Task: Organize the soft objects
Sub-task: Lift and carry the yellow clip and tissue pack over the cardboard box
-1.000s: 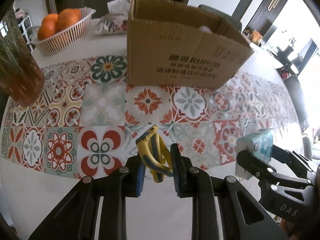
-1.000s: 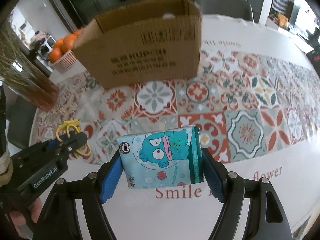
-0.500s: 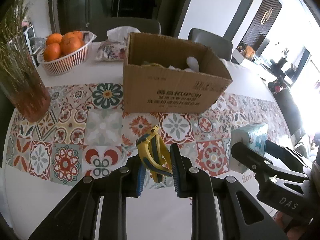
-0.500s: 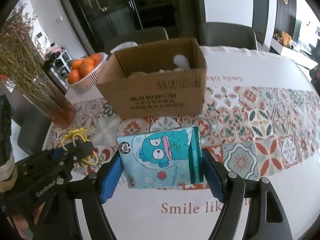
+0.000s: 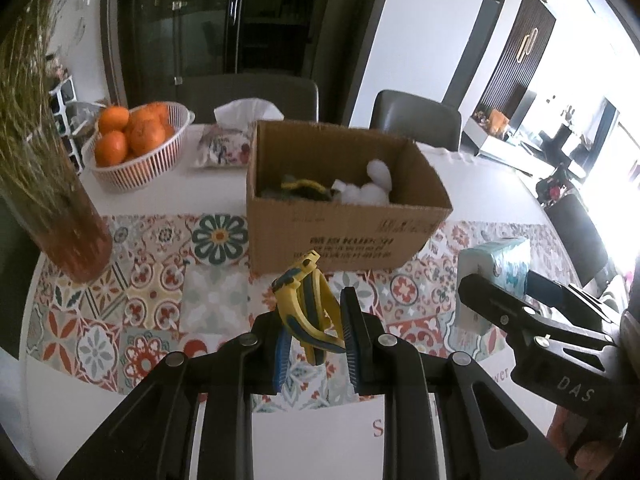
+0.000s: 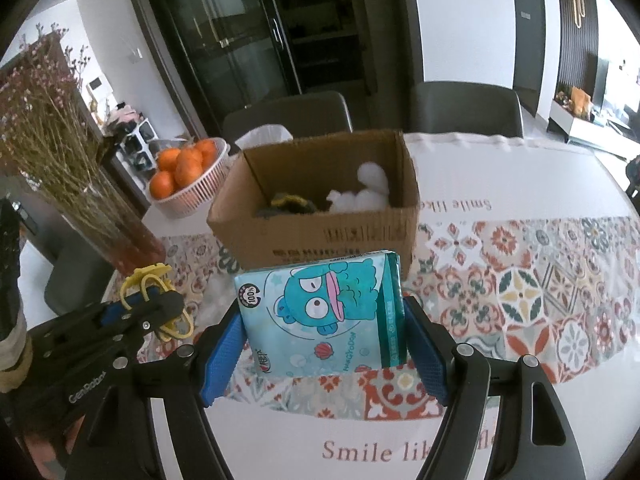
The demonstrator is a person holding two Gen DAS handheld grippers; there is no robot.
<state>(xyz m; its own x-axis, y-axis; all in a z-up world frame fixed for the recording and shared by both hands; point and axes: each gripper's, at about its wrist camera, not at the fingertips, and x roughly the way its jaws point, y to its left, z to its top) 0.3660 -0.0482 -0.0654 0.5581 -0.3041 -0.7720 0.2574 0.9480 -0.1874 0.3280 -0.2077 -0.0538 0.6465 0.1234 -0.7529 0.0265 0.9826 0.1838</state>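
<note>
Far left of the table (image 5: pixel 168 200): a vase (image 5: pixel 60 216) of dried stems stands at the left end of the patterned runner (image 5: pixel 160 304). Behind it, further right, a white basket (image 5: pixel 136 168) holds oranges (image 5: pixel 132 132). A floral tissue pouch (image 5: pixel 220 148) lies just right of the basket, touching or nearly touching the back left corner of the cardboard box (image 5: pixel 340 236).

The box sits mid-table on the far edge of the runner, top open. Inside it: a dark item with yellow trim (image 5: pixel 300 190) on the left, white fluffy items (image 5: pixel 372 184) on the right.

Left gripper (image 5: pixel 316 332): raised above the near part of the runner, jaws pressed in, pinching a yellow and blue band (image 5: pixel 304 304). The band sticks up and out past the blue pads. In the right wrist view the same band (image 6: pixel 152 292) loops out both sides of the jaws.

Right gripper (image 6: pixel 324 344): to the right of the left one, also off the table. Jaws spread wide, blue pads (image 6: pixel 222 356) pressing both short sides of a teal tissue pack (image 6: pixel 324 316) with a cartoon fish print. Pack is held flat, face up, in front of the box's near wall.

Two grey chairs (image 6: pixel 464 108) stand at the far side of the table.
</note>
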